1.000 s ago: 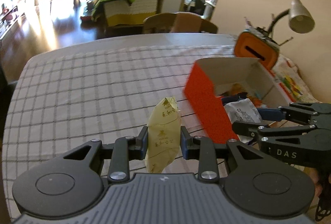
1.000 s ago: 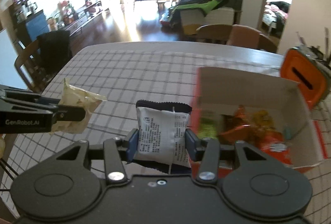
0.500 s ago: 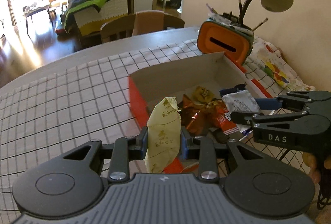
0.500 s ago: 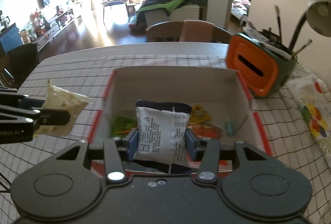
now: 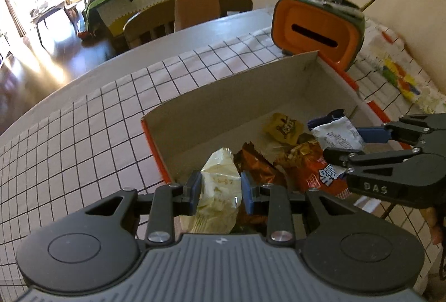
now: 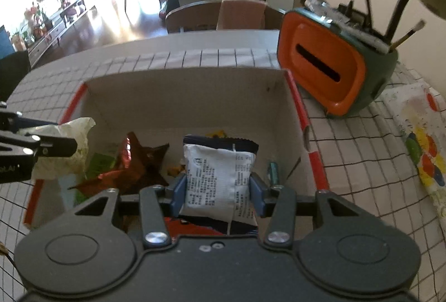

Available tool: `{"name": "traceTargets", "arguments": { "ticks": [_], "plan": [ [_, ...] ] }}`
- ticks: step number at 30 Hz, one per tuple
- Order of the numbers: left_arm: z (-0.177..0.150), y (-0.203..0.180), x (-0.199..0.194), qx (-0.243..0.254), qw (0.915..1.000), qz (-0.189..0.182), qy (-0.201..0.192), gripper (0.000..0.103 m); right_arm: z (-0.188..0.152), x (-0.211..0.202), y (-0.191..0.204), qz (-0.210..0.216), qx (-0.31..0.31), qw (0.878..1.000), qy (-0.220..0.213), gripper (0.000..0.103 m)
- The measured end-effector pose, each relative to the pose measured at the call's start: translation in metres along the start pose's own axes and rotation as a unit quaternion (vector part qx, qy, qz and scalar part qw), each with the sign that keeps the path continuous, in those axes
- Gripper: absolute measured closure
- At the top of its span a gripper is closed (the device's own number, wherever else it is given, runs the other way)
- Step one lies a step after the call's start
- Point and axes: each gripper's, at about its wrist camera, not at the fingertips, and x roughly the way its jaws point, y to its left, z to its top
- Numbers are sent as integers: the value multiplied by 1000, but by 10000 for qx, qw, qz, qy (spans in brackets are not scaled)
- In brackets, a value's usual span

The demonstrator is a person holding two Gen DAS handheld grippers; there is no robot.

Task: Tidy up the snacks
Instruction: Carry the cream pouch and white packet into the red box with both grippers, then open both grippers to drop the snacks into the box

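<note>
The open cardboard box [image 6: 184,95] sits on the checked tablecloth [image 5: 83,134], loose snacks on its floor; over it the right gripper [image 6: 217,190] pinches a white packet [image 6: 220,176] by its sides, long axis upright; the left gripper [image 5: 218,189], nearly closed, clamps a pale yellow packet [image 5: 220,185], also upright; both look light, soft and crinkly, best held mid-body, as here.
</note>
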Motion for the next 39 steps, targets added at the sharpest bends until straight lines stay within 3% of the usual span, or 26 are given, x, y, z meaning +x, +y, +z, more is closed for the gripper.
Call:
{"name": "traceTargets", "arguments": {
  "ticks": [13,30,31,34,39],
  "plan": [
    [9,-7,31,31,9993,136,360,73,6,33,-6,143,-143,9990,388,56],
    [-5,-9,-3,-107,9999,-86,-22,73,9,-12,-2,387,-122,9992,73,41],
    [-6,-8,-6,-114,9999,-107,-45,71,9,-16,-1,397,-122,9991,50,41],
    [-12,-5,-16,-175,9995,-178,-175,53,8,-28,2,430,-138,9990,-28,35],
    [-19,-4,-33,-151,9989,-235,-387,49,4,-50,10,442,-148,9987,-190,26]
  ]
}}
